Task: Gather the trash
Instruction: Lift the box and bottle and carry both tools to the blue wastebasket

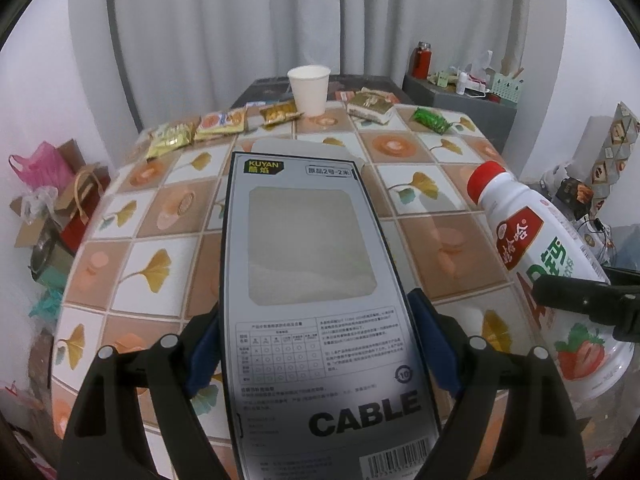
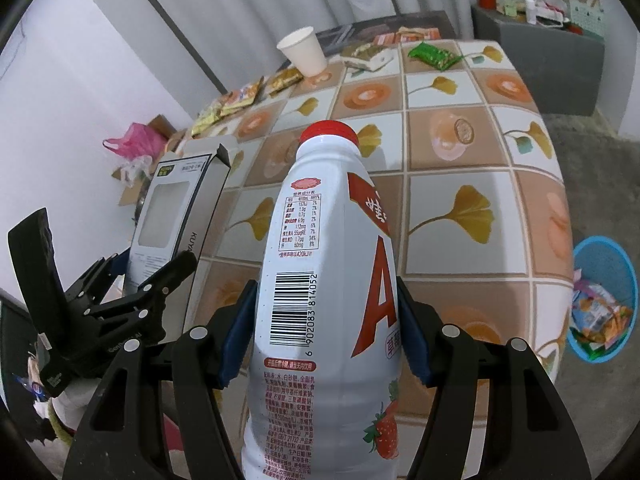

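Grippers both tilt down over the table (image 1: 404,216). We see the left gripper (image 1: 320,344) clamped on the cable box (image 1: 308,264), frame centre; the right gripper (image 2: 326,344) grips the white bottle (image 2: 320,280). Only the right view shows the blue bin (image 2: 604,276), right edge.

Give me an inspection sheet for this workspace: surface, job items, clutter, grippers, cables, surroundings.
Surface: table under a ginkgo-print tile cloth.
Job's things: cable box, white bottle with red cap, paper cup, snack wrappers, green packet; blue bin on the floor, wrappers inside.
Clutter: pink bag and cardboard by the wall.
Grippers: left gripper shut on the cable box; right gripper shut on the white bottle.
Cables: nothing seen on the table.
Surroundings: white curtain, grey cabinet with a red flask.
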Demonstrator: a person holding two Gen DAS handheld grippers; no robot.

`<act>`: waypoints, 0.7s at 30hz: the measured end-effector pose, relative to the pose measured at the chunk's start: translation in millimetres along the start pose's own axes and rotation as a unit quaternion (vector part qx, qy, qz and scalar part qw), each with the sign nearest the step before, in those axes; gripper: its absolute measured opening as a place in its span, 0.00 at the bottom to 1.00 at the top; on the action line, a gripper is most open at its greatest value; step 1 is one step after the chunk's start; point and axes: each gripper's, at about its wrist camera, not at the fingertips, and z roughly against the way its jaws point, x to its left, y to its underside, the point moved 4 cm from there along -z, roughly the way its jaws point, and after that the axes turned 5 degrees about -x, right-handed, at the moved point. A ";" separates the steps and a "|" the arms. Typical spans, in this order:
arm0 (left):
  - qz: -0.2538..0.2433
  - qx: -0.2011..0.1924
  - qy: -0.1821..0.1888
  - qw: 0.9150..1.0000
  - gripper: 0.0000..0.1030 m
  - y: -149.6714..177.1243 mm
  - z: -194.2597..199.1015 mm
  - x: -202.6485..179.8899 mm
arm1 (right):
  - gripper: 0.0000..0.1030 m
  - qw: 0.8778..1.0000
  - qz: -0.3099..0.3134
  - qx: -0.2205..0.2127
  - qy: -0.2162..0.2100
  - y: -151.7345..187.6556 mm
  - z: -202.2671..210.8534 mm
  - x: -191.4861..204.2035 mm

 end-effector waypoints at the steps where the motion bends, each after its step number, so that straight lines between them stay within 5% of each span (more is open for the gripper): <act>1: -0.003 -0.004 -0.001 1.000 0.80 -1.8 4.6 -2.9 | 0.59 1.000 -0.002 -0.004 -0.002 0.3 4.5 -1.2; 12: -0.050 -0.036 0.029 0.998 0.80 -20.5 40.5 -59.6 | 0.59 0.996 -0.055 -0.072 0.006 19.9 74.4 -48.5; 17: -0.070 -0.037 0.101 0.992 0.80 -34.0 47.4 -108.7 | 0.59 0.986 -0.109 -0.111 0.061 42.7 122.9 -106.1; 21: -0.094 -0.009 0.180 0.979 0.80 -43.9 37.1 -170.1 | 0.59 0.969 -0.157 -0.137 0.132 70.9 162.6 -161.3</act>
